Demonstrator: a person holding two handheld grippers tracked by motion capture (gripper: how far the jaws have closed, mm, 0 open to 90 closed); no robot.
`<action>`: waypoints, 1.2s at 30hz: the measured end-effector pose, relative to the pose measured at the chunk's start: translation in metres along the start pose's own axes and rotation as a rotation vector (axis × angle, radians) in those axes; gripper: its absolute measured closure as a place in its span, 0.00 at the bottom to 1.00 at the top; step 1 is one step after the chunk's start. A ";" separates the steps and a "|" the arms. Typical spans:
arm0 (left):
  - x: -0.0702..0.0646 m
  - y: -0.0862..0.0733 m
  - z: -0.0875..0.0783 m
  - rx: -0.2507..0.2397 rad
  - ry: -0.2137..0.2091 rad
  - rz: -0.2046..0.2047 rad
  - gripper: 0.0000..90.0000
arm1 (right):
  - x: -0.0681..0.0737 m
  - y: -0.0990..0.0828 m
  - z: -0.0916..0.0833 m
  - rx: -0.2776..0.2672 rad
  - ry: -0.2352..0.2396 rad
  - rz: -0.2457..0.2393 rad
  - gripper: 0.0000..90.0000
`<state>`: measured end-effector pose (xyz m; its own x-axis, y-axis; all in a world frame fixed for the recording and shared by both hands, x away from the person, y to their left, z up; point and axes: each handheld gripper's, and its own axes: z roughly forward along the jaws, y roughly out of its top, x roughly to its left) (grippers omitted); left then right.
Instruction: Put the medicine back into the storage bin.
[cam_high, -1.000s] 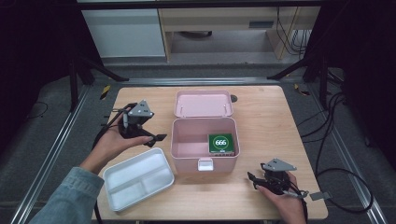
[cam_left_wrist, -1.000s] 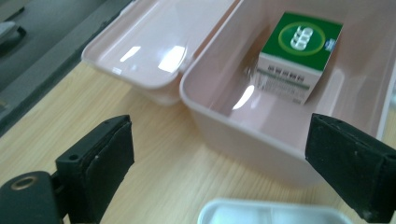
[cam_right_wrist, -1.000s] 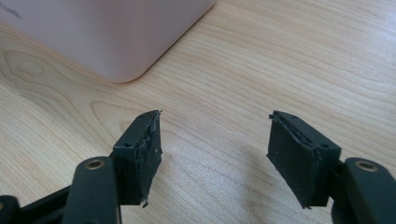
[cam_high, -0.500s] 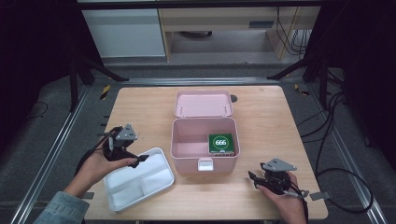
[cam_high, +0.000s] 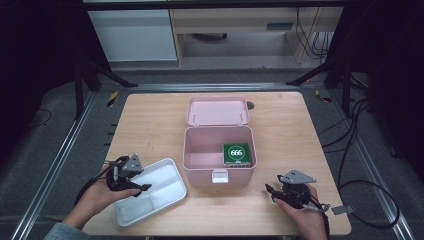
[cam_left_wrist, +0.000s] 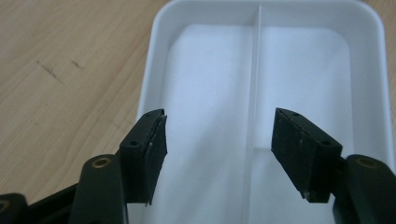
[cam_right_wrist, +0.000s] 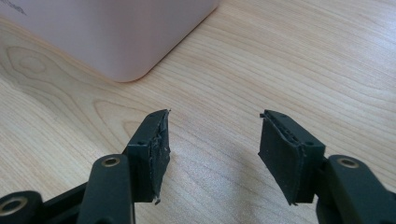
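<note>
A green card (cam_high: 236, 153) is lying in the right part of the open pink box (cam_high: 200, 156), near its front. It is showing "666" in white characters inside a white oval.

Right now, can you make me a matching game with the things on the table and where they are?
Things:
1. white tray
2. green box
3. pink lid
4. right gripper

Places:
A. inside the pink box
B. under the left gripper, at the table's left front
C. over bare wood, in front of and right of the pink box
D. lying open behind the pink box

Pairs: 1-B, 2-A, 3-D, 4-C
</note>
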<state>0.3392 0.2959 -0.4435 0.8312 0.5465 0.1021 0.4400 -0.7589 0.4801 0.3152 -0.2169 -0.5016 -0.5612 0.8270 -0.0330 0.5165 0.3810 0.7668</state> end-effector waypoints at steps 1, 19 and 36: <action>0.000 0.000 0.000 0.000 0.000 0.000 0.43 | 0.000 0.000 0.000 0.000 0.000 0.000 0.47; -0.008 -0.021 0.022 0.076 -0.066 0.011 0.69 | 0.000 -0.001 0.002 0.009 0.006 0.000 0.48; -0.004 -0.017 0.025 0.097 -0.118 0.035 0.98 | 0.002 -0.001 0.003 0.013 0.013 -0.001 0.49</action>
<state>0.3371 0.2973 -0.4738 0.8783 0.4780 0.0113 0.4360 -0.8104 0.3912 0.3158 -0.2146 -0.5043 -0.5702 0.8211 -0.0256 0.5238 0.3874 0.7587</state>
